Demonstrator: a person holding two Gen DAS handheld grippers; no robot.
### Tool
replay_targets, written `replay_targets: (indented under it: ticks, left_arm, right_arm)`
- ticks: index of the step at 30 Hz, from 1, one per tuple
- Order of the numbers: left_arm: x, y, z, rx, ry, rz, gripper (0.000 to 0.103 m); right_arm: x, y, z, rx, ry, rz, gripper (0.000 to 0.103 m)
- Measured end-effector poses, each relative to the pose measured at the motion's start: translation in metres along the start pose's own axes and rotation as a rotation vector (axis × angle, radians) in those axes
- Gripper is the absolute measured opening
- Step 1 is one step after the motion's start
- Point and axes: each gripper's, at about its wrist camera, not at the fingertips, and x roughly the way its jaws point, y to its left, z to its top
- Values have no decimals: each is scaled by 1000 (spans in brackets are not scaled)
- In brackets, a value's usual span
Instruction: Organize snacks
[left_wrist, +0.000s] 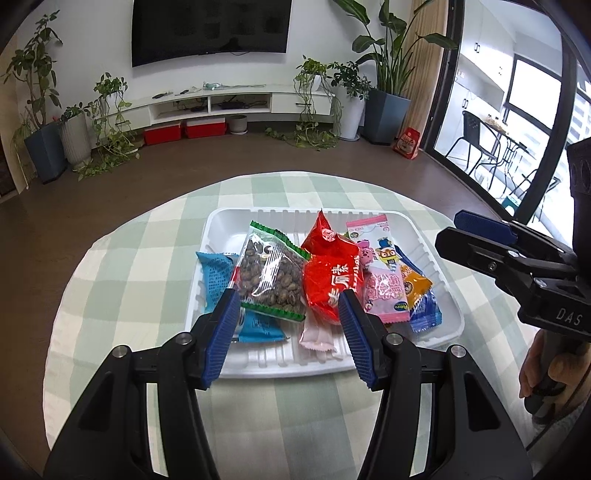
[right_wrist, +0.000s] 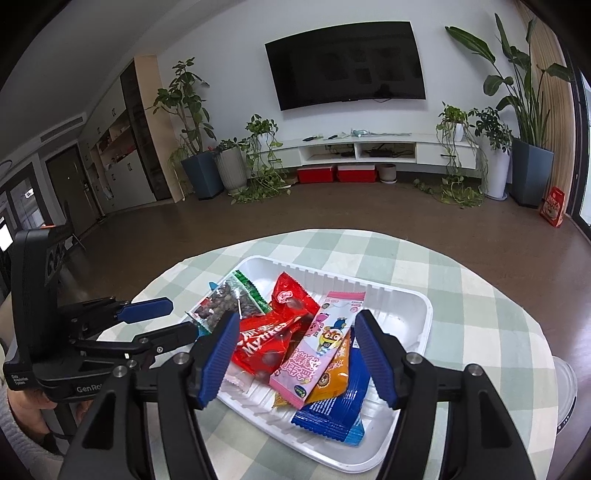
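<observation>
A white tray (left_wrist: 225, 232) on the checked table holds several snack packets: a clear green-edged nut packet (left_wrist: 271, 275), a red bag (left_wrist: 328, 277), a pink cartoon packet (left_wrist: 380, 273), a light blue packet (left_wrist: 216, 277), an orange packet (left_wrist: 415, 286) and a dark blue one (left_wrist: 424, 314). My left gripper (left_wrist: 290, 301) is open and empty, just above the tray's near side. In the right wrist view the tray (right_wrist: 413, 325), red bag (right_wrist: 275, 332), pink packet (right_wrist: 317, 347) and dark blue packet (right_wrist: 343, 402) show. My right gripper (right_wrist: 297, 325) is open and empty above the tray.
The round table carries a green-and-white checked cloth (left_wrist: 129, 258). The right gripper shows at the right of the left wrist view (left_wrist: 480, 236); the left gripper shows at the left of the right wrist view (right_wrist: 147, 317). Potted plants, a TV cabinet and brown floor lie beyond.
</observation>
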Motion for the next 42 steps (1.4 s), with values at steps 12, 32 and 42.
replay_targets:
  ticks: [12, 32, 42]
  left_arm:
    - [-52, -24, -25, 13, -42, 32, 60]
    - [-157, -81, -75, 28, -154, 136, 69]
    - [-186, -100, -88, 44, -185, 181, 70]
  right_arm:
    - [-41, 28, -16, -86, -45, -65, 78]
    - [-117, 63, -51, -120, -165, -135, 94]
    - [-138, 64, -62, -104, -215, -144, 100]
